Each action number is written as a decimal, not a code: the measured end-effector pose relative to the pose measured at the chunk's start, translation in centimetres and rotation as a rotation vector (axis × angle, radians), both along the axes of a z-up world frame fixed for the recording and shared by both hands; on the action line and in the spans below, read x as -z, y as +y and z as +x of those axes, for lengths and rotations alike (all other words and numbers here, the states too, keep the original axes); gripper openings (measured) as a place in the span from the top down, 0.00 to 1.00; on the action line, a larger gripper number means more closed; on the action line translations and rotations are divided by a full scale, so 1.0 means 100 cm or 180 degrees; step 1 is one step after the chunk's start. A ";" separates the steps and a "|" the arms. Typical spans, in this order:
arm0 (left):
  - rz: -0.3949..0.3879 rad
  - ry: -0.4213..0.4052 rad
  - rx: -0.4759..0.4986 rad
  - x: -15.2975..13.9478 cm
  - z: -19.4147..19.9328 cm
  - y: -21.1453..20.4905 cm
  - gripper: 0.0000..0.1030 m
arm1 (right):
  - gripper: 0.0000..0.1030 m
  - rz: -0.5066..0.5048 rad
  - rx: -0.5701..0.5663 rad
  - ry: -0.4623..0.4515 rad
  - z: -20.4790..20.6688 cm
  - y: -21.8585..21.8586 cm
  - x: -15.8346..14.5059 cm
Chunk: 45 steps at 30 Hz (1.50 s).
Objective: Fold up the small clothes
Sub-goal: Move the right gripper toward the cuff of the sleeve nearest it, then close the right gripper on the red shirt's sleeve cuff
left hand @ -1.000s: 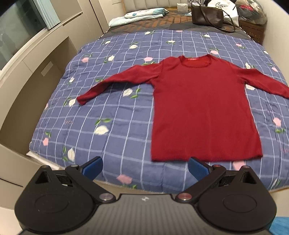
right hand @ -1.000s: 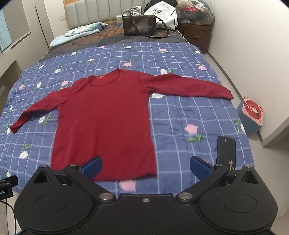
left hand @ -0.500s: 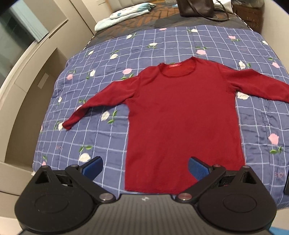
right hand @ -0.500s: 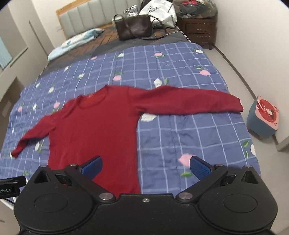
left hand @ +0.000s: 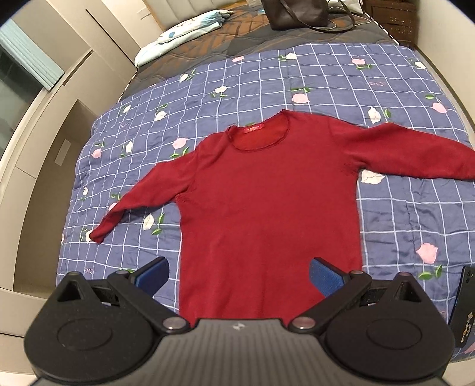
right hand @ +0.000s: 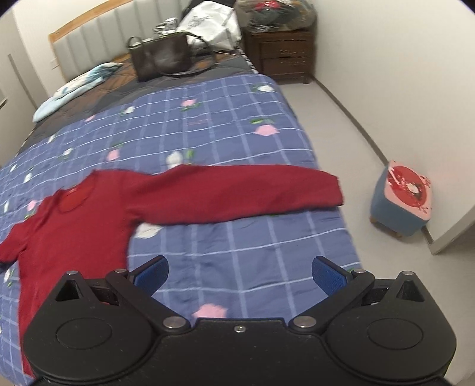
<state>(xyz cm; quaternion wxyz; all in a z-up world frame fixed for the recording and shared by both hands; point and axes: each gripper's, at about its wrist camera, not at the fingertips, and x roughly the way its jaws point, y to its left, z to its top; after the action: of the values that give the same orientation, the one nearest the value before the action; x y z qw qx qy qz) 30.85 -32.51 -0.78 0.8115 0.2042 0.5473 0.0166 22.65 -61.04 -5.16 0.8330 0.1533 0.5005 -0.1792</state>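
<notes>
Left-wrist view. The left gripper (left hand: 239,276) hangs above the near edge of the bed, its jaws spread wide with nothing between them; the blue pads (left hand: 153,274) are bare. A red long-sleeved top (left hand: 267,213) lies flat and face-up on the blue checked quilt (left hand: 237,86), collar toward 12 o'clock, hem toward 6 o'clock. One sleeve runs out toward 8 o'clock, the other toward 3 o'clock. The hem falls between the two pads in this view; contact with the cloth cannot be judged. At 11 o'clock a pale blue pillow (left hand: 184,32) rests near the head of the bed, and at 12 o'clock stands a dark brown handbag (left hand: 294,13). A dark phone (left hand: 463,303) lies at the 4 o'clock edge.

Right-wrist view. The right gripper (right hand: 240,274) likewise has its jaws fully apart and empty, poised over bare quilt beside the garment. The top's body sits at 9 o'clock; its outstretched sleeve crosses the middle, the cuff ending at the bed's edge toward 2 o'clock. On the floor at 3 o'clock stands a small blue stool (right hand: 400,202) with a red-patterned seat. A dark wooden nightstand (right hand: 282,56) occupies 1 o'clock.
</notes>
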 end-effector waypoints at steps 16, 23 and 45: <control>0.0052 0.0268 -0.0204 0.024 0.000 -0.016 0.00 | 0.01 0.1068 0.1384 -0.0259 0.021 -0.141 0.102; 0.0102 0.0376 -0.0421 0.037 0.005 -0.009 0.00 | 0.12 0.1140 0.1773 -0.0140 0.038 -0.182 0.155; 0.0002 0.0206 -0.0640 0.027 0.014 -0.003 0.00 | 0.94 0.0779 0.1724 -0.0282 0.063 -0.200 0.149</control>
<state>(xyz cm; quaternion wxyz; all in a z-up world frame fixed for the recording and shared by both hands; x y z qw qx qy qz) 32.24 -32.77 -3.48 0.7876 0.1490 0.5909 0.0915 28.94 -81.05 -20.08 0.7512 0.3882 0.4224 -0.3264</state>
